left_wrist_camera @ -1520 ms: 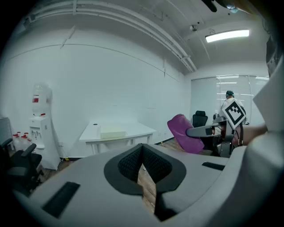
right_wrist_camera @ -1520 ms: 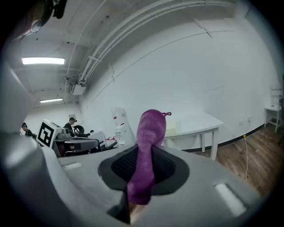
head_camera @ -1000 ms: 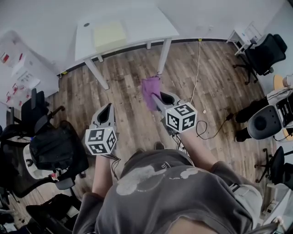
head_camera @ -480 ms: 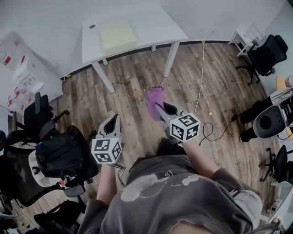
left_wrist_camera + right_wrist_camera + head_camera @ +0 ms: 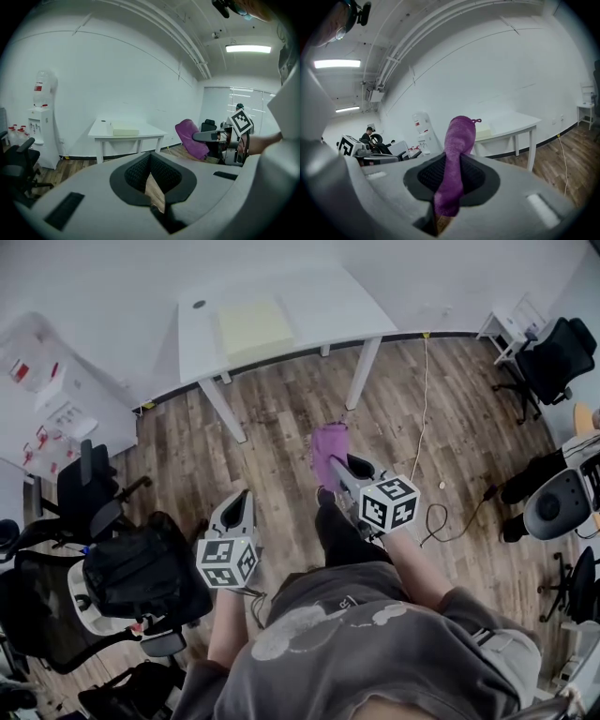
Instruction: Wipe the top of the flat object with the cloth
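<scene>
You stand on the wood floor (image 5: 281, 456) short of the white table (image 5: 309, 306). Your grey-shirted torso fills the bottom of the head view and hides both elbows. The right gripper (image 5: 342, 468), centre frame, is clamped on the purple cloth (image 5: 328, 444), which stands up beyond the jaw tips. Its lower end is pinched out of sight between the pads. In the right gripper view the cloth blocks part of the table behind it. The left gripper (image 5: 241, 498), lower left of centre, has its jaws drawn together on nothing, with only a sliver of floor showing between the pads.

The pale yellow flat object (image 5: 255, 326) lies on the tabletop at upper centre, well apart from the cloth. A water dispenser (image 5: 40, 126) stands against the wall at the left of the left gripper view. A black backpack (image 5: 136, 577) sits on an office chair (image 5: 89, 601) at lower left, and a cable (image 5: 427, 381) trails across the boards at right.

Since a second ago the table sits lower and larger in the head view, and a dark trouser leg (image 5: 342, 532) now shows between the grippers.
</scene>
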`<state>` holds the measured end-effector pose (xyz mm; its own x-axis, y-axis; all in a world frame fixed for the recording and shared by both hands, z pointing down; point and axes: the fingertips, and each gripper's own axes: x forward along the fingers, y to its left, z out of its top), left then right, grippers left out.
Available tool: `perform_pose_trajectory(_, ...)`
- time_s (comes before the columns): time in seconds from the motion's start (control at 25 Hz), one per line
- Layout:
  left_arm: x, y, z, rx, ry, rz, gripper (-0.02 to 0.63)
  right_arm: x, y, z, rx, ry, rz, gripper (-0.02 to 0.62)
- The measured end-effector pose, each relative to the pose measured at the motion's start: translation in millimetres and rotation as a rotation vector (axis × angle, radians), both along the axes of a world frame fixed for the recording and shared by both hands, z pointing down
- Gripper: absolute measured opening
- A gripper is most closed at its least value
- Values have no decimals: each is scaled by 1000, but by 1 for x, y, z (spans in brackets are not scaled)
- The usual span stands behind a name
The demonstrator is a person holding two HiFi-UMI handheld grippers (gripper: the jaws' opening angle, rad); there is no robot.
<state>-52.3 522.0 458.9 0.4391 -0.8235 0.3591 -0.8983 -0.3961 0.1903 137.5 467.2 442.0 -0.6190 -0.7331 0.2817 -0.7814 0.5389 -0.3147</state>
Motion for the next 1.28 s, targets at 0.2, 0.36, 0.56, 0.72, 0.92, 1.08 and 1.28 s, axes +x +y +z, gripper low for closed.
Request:
perform_pose_trajectory(0.2, -14, -33, 7, -24, -11, -42, -3, -7, -47, 5, -4, -4, -27, 72)
perform_pose_trajectory(0.36, -12, -78, 8, -29, -14, -70, -3, -5, -101, 10, -16, -28, -39, 72)
perform_pose_trajectory(0.56, -3, -144, 2, -28, -38, -88, -3, 2, -173, 10, -30, -51, -56, 72)
perform_pose_trajectory(0.72, 6, -204, -1, -27, -50, -91, -3, 17, -240, 8, -32, -70, -47, 72)
perform_pose_trajectory(0.92, 18, -284, -2, -38, -56, -116, -3, 38, -316, 12, -60, -72, -45, 72)
perform_pose_trajectory(1.08, 28, -336, -1, -37, -74, -129, -3, 55, -368, 18, -77, -73, -38, 72)
perform_pose_trajectory(1.28, 35, -372, 5, -45, -91, -155, -3, 65, -412, 29, -101, -88, -47, 72)
